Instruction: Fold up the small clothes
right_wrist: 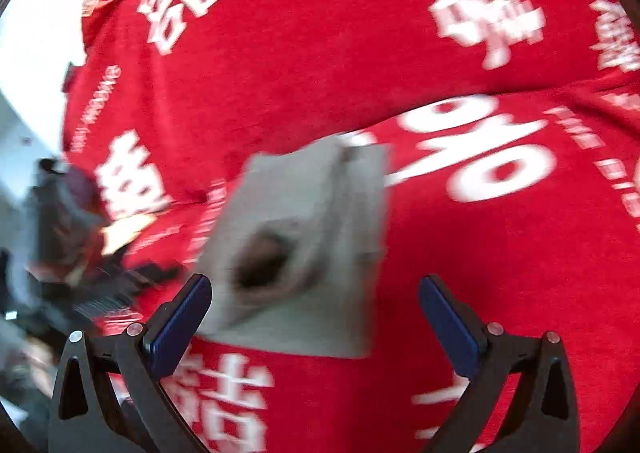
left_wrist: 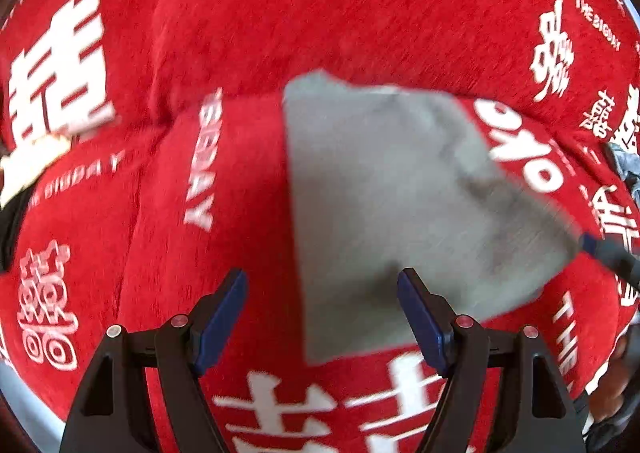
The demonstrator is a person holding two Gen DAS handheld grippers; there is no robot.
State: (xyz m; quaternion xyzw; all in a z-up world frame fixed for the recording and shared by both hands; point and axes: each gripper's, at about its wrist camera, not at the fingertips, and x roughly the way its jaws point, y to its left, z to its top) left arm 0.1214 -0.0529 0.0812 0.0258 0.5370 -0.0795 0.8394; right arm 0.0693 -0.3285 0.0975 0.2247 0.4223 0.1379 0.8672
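A small grey garment [left_wrist: 384,205] lies folded on a red blanket [left_wrist: 280,13] printed with white characters. My left gripper [left_wrist: 322,285] is open and empty just above the garment's near left edge. In the right wrist view the same grey garment [right_wrist: 312,237] shows a dark opening near its near left side. My right gripper [right_wrist: 316,289] is open and empty above the garment's near edge. The tip of the right gripper [left_wrist: 612,257] shows at the garment's right corner in the left wrist view. Both views are blurred by motion.
The red blanket [right_wrist: 480,253] has a raised fold running across behind the garment. A cream-coloured item [left_wrist: 28,169] lies at the blanket's left edge. The person's hand holding the left gripper [right_wrist: 68,213] is at the left of the right wrist view.
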